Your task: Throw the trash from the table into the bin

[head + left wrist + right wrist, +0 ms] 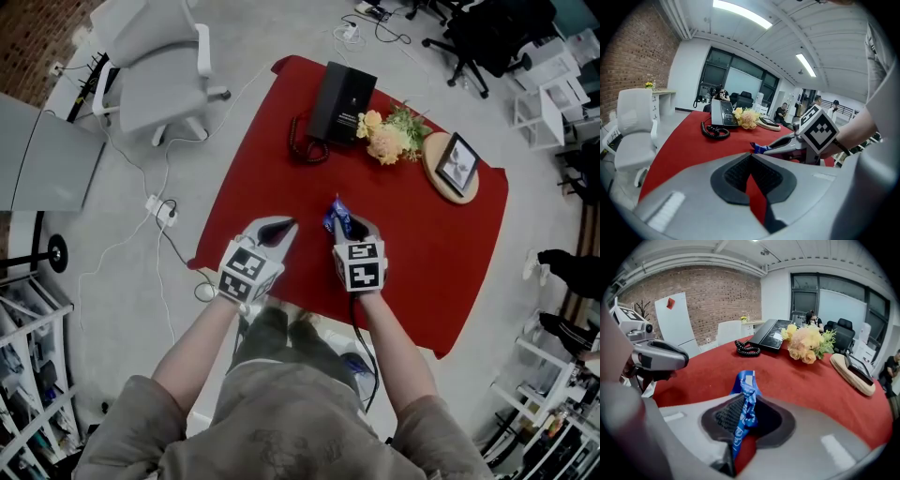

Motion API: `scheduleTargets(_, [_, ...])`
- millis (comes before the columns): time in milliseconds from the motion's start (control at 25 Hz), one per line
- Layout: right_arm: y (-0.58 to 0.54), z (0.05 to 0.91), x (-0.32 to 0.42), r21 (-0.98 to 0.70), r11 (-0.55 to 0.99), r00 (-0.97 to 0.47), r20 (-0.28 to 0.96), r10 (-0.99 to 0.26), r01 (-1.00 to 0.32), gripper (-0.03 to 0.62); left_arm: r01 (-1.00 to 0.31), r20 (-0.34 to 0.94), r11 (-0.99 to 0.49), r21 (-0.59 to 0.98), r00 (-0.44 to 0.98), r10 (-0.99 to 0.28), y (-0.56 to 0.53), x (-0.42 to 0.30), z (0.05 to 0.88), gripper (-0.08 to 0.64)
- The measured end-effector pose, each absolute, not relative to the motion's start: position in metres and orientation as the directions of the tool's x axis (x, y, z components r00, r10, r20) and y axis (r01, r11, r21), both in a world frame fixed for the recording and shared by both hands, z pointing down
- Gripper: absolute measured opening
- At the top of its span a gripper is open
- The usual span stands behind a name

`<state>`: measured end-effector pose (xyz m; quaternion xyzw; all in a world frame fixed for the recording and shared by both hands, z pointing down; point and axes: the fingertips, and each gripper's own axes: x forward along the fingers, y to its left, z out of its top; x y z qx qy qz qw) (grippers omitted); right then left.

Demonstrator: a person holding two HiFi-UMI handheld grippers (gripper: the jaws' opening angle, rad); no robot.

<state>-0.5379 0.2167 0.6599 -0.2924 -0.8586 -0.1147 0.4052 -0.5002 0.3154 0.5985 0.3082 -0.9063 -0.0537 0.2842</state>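
Note:
A crumpled blue wrapper (337, 216) sticks up from my right gripper (348, 225), just above the near part of the red table (412, 253). In the right gripper view the jaws are shut on the blue wrapper (745, 401), which runs up between the pads and pokes out past the tips. My left gripper (279, 229) hovers beside it on the left, over the table's near edge. Its tips (751, 156) meet with nothing held. The left gripper view also catches the right gripper (774, 146) with the wrapper (758, 148) at its tip.
At the table's far side stand a black desk phone (340, 101) with a coiled cord (306, 145), a bunch of flowers (389, 134) and a framed photo on a round wooden board (453, 167). A white office chair (155, 80) is off the far left, with cables on the floor.

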Motion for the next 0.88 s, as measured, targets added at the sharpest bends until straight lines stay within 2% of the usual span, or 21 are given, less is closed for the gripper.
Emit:
scheduleTargets(480, [0.187, 0.632, -0.521, -0.077, 0.834, -0.539, 0.73, 0.42, 0.546, 0.072, -0.538, 0.46, 0.809, 0.236, -0.672, -0.581, 0.313, -0.495, 0.573, 0.008])
scheduleTargets(880, [0.158, 0.532, -0.525, 0.008, 0.841, -0.675, 0.6, 0.429, 0.542, 0.072, -0.58, 0.405, 0.79, 0.198, -0.686, -0.605, 0.295, -0.506, 0.519, 0.008])
